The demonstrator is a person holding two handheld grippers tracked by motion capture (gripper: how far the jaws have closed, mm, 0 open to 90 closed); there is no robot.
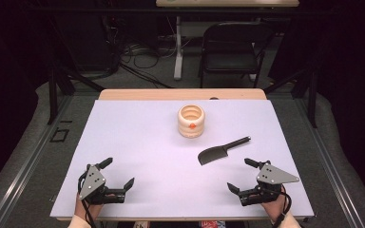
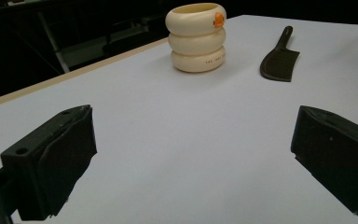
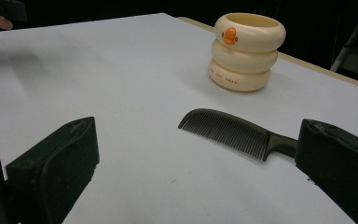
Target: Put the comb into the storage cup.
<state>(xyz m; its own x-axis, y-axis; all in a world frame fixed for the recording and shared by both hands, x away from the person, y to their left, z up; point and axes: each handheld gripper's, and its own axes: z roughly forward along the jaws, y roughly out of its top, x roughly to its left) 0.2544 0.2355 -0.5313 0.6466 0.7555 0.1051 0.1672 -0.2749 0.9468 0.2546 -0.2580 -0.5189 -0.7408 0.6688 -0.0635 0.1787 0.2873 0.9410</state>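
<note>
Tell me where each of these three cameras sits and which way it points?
High view: above the person's side of the table, looking forward and down; both hands show, with the open left gripper and right gripper.
Left gripper view: rides the left gripper low over the table, facing the cream ringed cup and black comb; its own two jaws show.
Right gripper view: rides the right gripper, facing the comb and cup; its own jaws show.
All three share the cup and comb.

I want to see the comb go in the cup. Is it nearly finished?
Nothing looks done: the black comb lies flat on the table beside the cream cup. The left gripper and right gripper rest open near the table's edge. Grasping it comes next, probably.
</note>
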